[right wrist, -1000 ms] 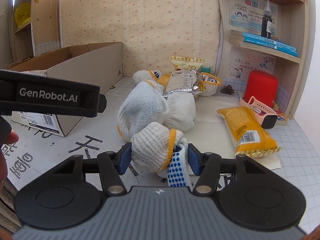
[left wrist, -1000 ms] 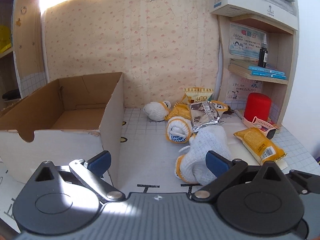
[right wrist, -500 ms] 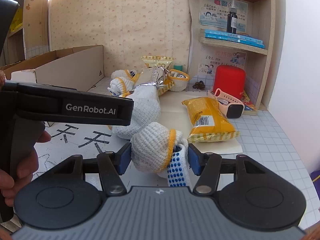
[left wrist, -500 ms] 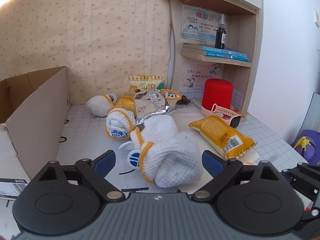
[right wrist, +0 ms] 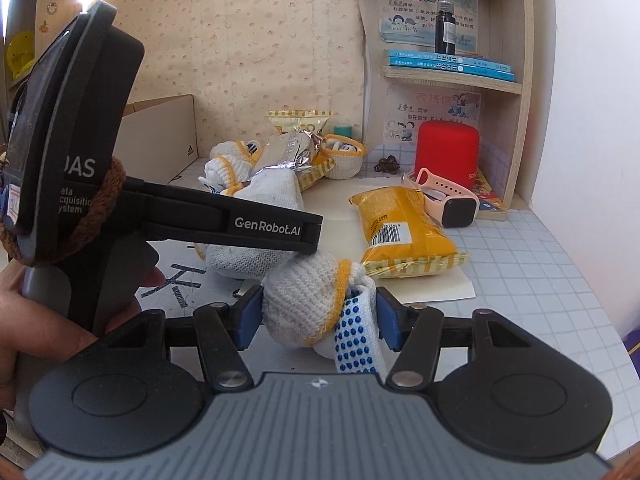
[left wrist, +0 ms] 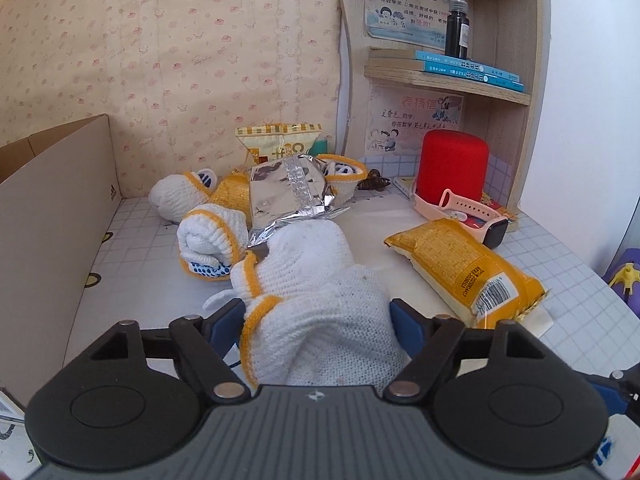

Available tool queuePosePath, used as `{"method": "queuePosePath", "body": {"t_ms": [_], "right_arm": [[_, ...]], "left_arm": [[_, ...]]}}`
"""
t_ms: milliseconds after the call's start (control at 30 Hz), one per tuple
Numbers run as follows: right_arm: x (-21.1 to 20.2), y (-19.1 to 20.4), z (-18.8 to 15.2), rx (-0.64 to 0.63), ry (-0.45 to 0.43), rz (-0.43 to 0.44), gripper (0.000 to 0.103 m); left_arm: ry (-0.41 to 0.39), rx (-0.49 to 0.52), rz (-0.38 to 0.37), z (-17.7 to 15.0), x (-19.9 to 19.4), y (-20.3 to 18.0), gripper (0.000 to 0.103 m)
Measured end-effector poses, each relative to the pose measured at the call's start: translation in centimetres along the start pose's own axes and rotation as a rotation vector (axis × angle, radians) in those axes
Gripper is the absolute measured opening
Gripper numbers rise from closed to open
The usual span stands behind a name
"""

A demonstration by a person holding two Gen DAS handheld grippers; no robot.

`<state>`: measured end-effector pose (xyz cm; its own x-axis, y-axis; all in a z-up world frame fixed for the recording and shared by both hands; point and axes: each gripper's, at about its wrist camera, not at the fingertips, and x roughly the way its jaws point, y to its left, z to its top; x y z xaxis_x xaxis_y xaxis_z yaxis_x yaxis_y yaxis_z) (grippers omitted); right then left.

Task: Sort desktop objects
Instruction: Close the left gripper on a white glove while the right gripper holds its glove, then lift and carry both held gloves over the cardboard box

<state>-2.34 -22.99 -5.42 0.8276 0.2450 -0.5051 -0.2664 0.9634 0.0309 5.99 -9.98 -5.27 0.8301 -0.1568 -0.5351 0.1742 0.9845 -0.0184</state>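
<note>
Glove bundle, large (left wrist: 320, 312): white knit, yellow cuffs, lying on the table (left wrist: 560, 264), long axis running away from the camera toward the foil packet (left wrist: 288, 196); left claw (left wrist: 316, 324) closing around its near end. Glove roll, small (right wrist: 308, 300): blue-dotted, cuff rightward, clamped in the right claw (right wrist: 316, 316), beside the yellow snack bag (right wrist: 400, 228).

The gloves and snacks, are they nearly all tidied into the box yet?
Not yet. What's in the box can't be seen. The right gripper holds one glove; the left gripper is closing around another glove. More gloves, a foil bag and a yellow snack lie on the desk.
</note>
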Motion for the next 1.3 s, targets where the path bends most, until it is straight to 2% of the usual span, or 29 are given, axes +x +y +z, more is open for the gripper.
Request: {"method": "queuePosePath", "body": {"t_ms": [133, 333, 467, 733, 1300], "right_arm": [[0.0, 0.0, 0.0, 0.0, -0.004, -0.002, 0.058], [-0.5, 0.0, 0.3, 0.0, -0.016, -0.007, 0.058], [-0.8, 0.5, 0.5, -0.012, -0.017, -0.012, 0.058], [-1.1, 1.7, 0.9, -0.029, -0.025, -0.014, 0.058], [-2.0, 2.6, 2.6, -0.06, -0.073, 0.001, 0.058]], "left_arm": [[-0.002, -0.018, -0.002, 0.3, -0.5, 0.5, 0.047], [-0.026, -0.016, -0.021, 0.4, -1.9, 1.0, 0.038], [-0.065, -0.018, -0.044, 0.2, -3.3, 1.8, 0.036], [-0.088, 0.002, -0.065, -0.6, -5.0, 3.3, 0.033], [-0.184, -0.018, -0.025, 1.5, -9.6, 5.1, 0.033]]}}
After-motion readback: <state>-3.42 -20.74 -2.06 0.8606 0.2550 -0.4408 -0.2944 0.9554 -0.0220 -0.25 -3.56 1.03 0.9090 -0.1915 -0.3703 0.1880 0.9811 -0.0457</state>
